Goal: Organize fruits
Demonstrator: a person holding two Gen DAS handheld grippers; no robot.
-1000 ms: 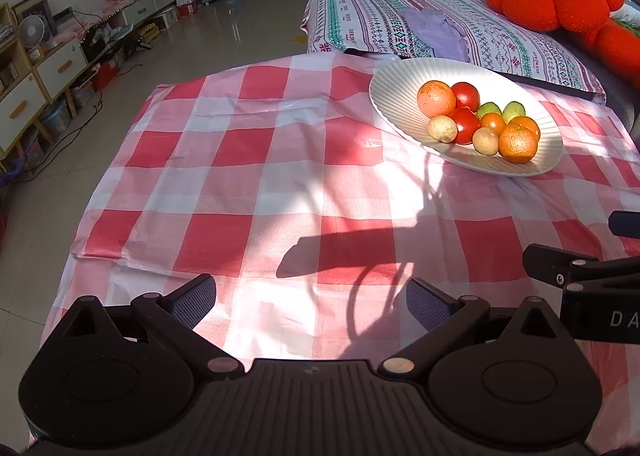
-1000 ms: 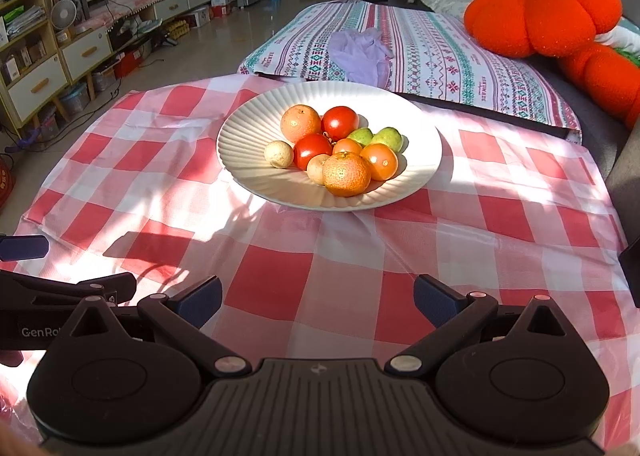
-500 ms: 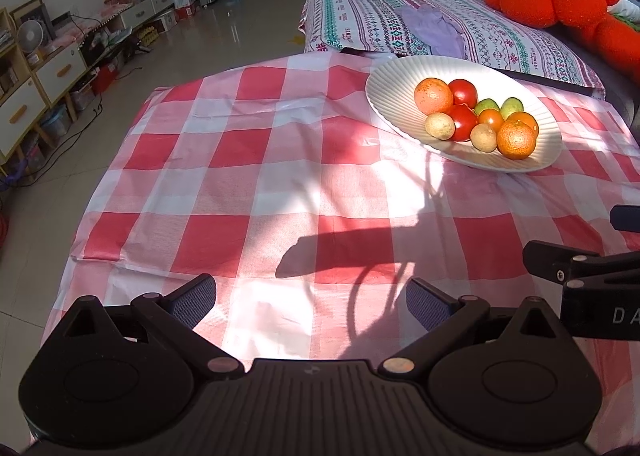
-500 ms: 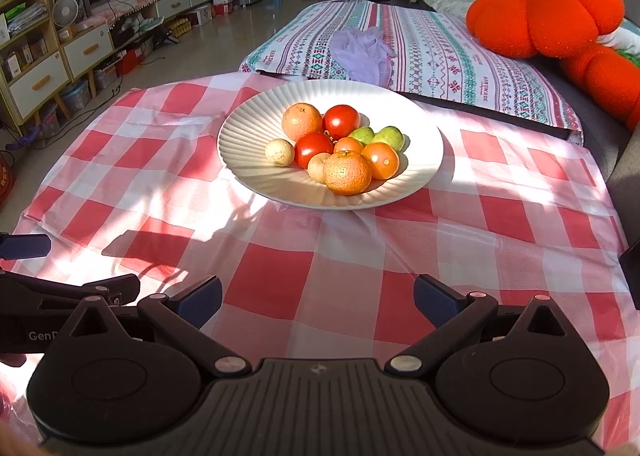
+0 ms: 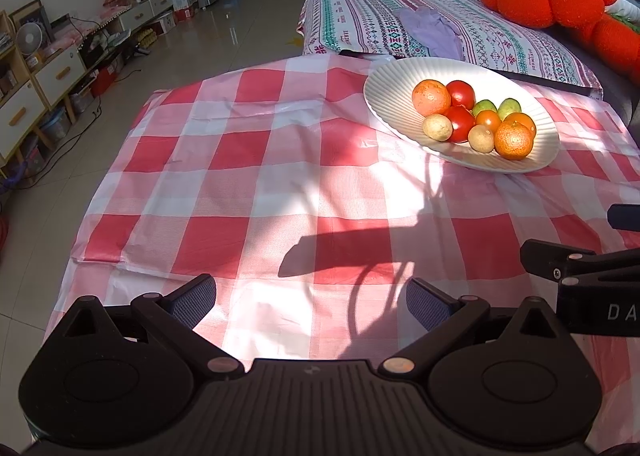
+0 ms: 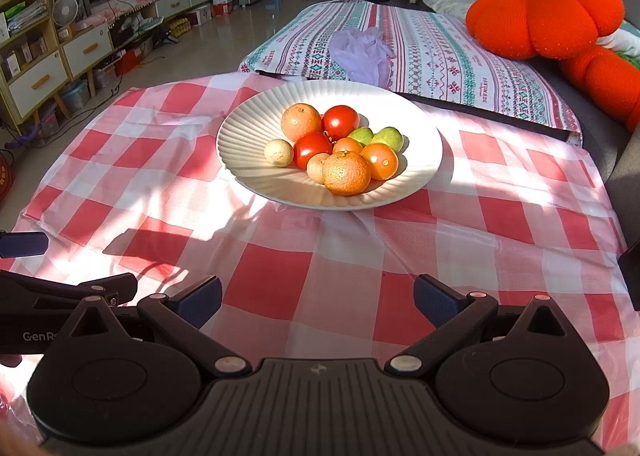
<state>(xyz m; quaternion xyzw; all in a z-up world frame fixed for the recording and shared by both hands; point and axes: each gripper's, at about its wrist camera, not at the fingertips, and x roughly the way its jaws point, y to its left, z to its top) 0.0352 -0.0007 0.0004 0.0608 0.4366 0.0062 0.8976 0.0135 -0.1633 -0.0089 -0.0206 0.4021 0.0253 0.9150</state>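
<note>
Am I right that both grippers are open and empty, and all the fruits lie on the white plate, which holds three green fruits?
Not quite. The white plate holds two green fruits, not three; the right wrist view shows them side by side behind the oranges. The rest stands: the left gripper and right gripper are open and empty, and all fruits lie on the plate.

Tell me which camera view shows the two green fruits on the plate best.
The right wrist view: the two green fruits lie near the picture's middle, side by side behind the small orange fruits on the plate. In the left wrist view they sit far to the right, look smaller, and are partly hidden by the fruits in front.
</note>
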